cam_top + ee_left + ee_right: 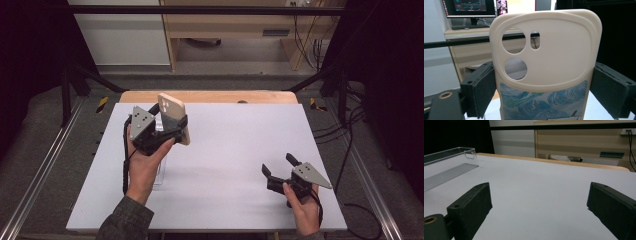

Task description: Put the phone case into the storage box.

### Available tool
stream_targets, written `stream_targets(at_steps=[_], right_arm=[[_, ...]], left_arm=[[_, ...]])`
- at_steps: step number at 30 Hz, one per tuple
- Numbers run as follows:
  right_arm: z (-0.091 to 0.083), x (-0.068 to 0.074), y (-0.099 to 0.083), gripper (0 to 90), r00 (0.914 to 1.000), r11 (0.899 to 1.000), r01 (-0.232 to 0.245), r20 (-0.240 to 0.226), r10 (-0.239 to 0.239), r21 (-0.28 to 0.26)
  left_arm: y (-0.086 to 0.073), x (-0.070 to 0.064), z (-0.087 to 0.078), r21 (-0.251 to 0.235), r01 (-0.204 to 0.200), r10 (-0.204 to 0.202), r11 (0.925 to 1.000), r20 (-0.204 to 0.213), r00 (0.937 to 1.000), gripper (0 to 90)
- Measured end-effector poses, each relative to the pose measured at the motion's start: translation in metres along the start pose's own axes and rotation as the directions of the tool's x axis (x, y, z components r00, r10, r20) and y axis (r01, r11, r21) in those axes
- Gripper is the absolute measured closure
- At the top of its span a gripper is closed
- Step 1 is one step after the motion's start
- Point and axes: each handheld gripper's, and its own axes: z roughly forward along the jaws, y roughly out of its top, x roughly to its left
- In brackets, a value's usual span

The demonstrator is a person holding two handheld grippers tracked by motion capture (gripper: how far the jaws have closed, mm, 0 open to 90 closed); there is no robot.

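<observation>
The cream phone case (544,67) is clamped upright above the tabletop (225,165) by the left tool (167,131) and should be kept level, while the right tool (281,166) rests open, empty.

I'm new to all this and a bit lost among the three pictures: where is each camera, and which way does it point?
High view: above the table's near side, looking forward and down on the white table; both forearms, left gripper and right gripper.
Left gripper view: rides the left gripper, facing the cream phone case with blue swirls clamped between its jaws.
Right gripper view: low over the table, facing a clear plastic tray; its open jaws show.
Shared: the phone case appears in the high view too.
</observation>
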Motion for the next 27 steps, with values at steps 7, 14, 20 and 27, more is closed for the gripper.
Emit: stream_targets(at_steps=[7, 14, 20, 27], right_arm=[[-0.002, -0.002, 0.0, 5.1, 1.0, 1.0, 0.005, 0.002, -0.005, -0.002], [-0.003, -0.001, 0.0, 5.1, 1.0, 1.0, 0.007, 0.002, -0.007, -0.003], [-0.003, -0.002, 0.0, 5.1, 1.0, 1.0, 0.001, 0.004, -0.001, -0.007], [-0.004, -0.003, -0.002, 5.0, 1.0, 1.0, 0.0, -0.001, 0.0, -0.003]], left_arm=[[0.005, 0.009, 0.002, -0.01, 0.007, -0.007, 0.9999, -0.019, 0.9998, 11.4], [0.008, 0.02, 0.002, -0.025, 0.003, -0.005, 0.9997, -0.074, 0.9972, 11.4], [0.009, 0.027, 0.003, -0.028, -0.006, 0.003, 0.9996, -0.093, 0.9957, 11.4], [0.009, 0.039, 0.002, -0.042, 0.02, -0.025, 0.9989, -0.121, 0.9924, 11.4]])
